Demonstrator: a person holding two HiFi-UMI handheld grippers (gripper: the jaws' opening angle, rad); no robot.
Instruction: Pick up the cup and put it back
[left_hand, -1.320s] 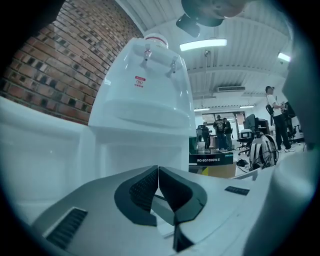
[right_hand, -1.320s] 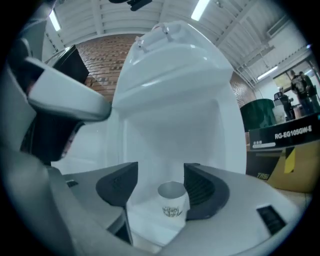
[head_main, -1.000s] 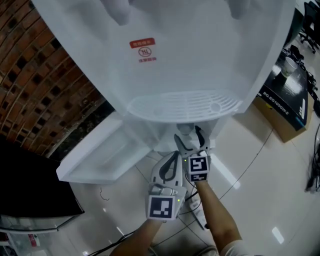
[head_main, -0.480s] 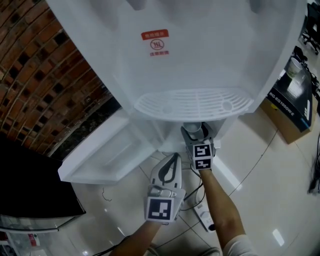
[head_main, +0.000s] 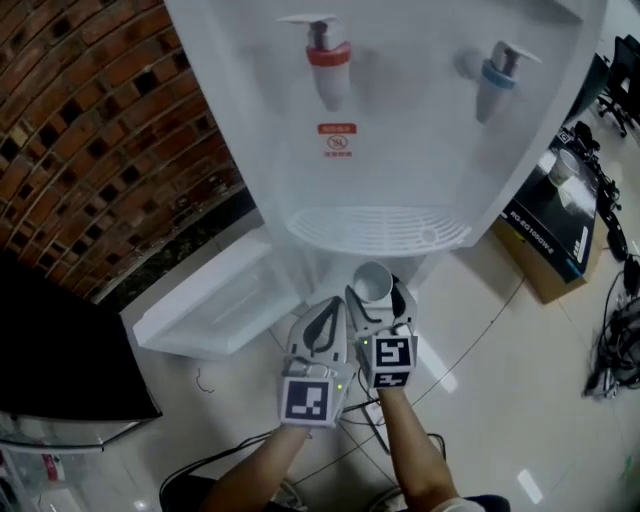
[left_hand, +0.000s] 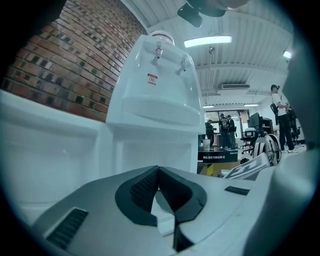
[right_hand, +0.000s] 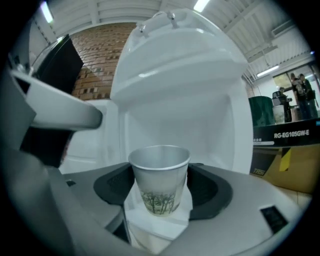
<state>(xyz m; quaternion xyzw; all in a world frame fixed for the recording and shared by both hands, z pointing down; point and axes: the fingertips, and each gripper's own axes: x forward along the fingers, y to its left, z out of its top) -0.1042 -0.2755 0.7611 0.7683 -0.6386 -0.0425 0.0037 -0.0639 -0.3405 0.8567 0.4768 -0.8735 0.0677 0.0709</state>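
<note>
Item one, cup (head_main: 373, 283): a paper cup with a tree print low on its side, open mouth up, upright. It sits between the two pads of my right gripper (head_main: 376, 300), and in the right gripper view both dark pads press on its sides. These jaws have just been closing, and they now grasp the cup. In the head view the cup shows just below the front edge of the drip tray (head_main: 370, 228), in front of the lower compartment of the water dispenser (head_main: 400, 130). Item two, my left gripper (head_main: 328, 310): clenched, its jaw tips meeting with nothing between them, held just beside the right one on its left and pointing toward the same lower compartment. Item three, the water dispenser: white, with a red tap (head_main: 328, 60) and a blue tap (head_main: 497, 75) above the drip tray, and a red label between the red tap and the tray. Item four, a white door (head_main: 210, 305) hanging open at the dispenser's lower left. Item five, surroundings: brick wall (head_main: 90, 130) to the left, cardboard box (head_main: 550, 235) on the tiled floor (head_main: 480, 380) to the right.
</note>
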